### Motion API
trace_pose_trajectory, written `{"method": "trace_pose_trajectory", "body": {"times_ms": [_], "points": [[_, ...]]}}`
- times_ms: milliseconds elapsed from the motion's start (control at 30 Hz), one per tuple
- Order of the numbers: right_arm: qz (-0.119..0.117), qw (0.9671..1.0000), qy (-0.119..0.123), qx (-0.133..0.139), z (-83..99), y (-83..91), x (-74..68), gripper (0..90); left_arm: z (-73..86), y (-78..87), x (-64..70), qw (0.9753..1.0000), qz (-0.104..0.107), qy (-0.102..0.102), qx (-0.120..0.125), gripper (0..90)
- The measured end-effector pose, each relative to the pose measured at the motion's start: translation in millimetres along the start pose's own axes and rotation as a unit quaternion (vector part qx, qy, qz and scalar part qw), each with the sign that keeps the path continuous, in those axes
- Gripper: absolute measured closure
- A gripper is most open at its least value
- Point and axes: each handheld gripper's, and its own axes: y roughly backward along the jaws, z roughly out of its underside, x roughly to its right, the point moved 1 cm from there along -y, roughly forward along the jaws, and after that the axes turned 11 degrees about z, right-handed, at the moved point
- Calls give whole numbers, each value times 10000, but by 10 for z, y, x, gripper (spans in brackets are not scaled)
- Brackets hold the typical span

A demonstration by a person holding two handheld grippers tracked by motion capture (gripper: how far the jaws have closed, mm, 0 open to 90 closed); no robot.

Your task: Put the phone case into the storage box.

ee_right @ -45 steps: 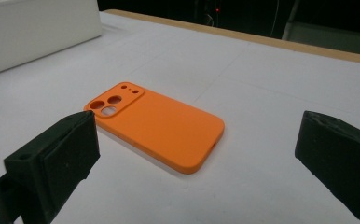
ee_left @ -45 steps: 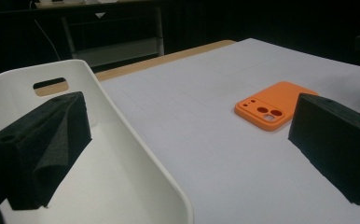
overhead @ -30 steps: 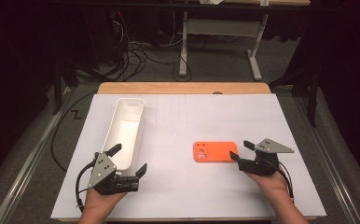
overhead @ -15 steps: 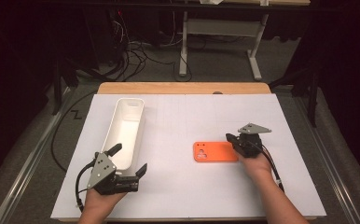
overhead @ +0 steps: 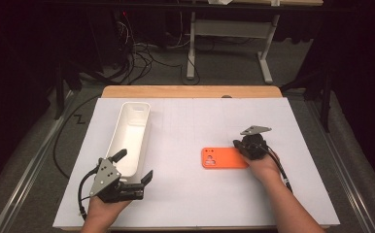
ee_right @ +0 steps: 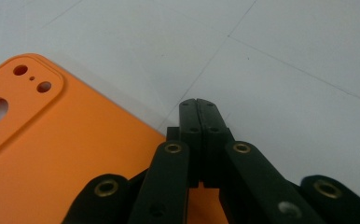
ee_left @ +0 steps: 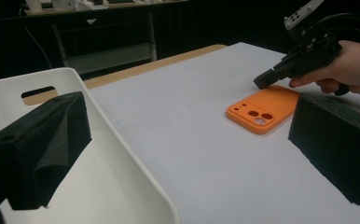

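Nearest the person, the left gripper (overhead: 132, 182) rests with jaws spread wide and empty, beside the near end of the white bin (overhead: 132, 131). Farther right, the right gripper (overhead: 241, 145) has its jaws pressed together on nothing, tips at the edge of the orange phone case (overhead: 224, 158), which lies flat on the table (overhead: 190, 121). It looks light, thin, bendy and slick; pinch it by a long edge

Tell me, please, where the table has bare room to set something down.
Free: the stretch between the white bin and the orange phone case, and the far strip beyond the case. Crowded: around the right tool at the case's edge, and the left tool beside the bin.
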Motion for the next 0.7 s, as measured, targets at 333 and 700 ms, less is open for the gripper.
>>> {"method": "trace_pose_trajectory", "body": {"times_ms": [333, 700], "points": [[-105, 9999, 17, -53, 189, 205, -1, 900, -2, 4, 18, 10000, -4, -14, 10, 1], [-350, 9994, 73, 11, 499, 539, -109, 900, -6, -3, 26, 10000, 24, -31, 18, 1]]}}
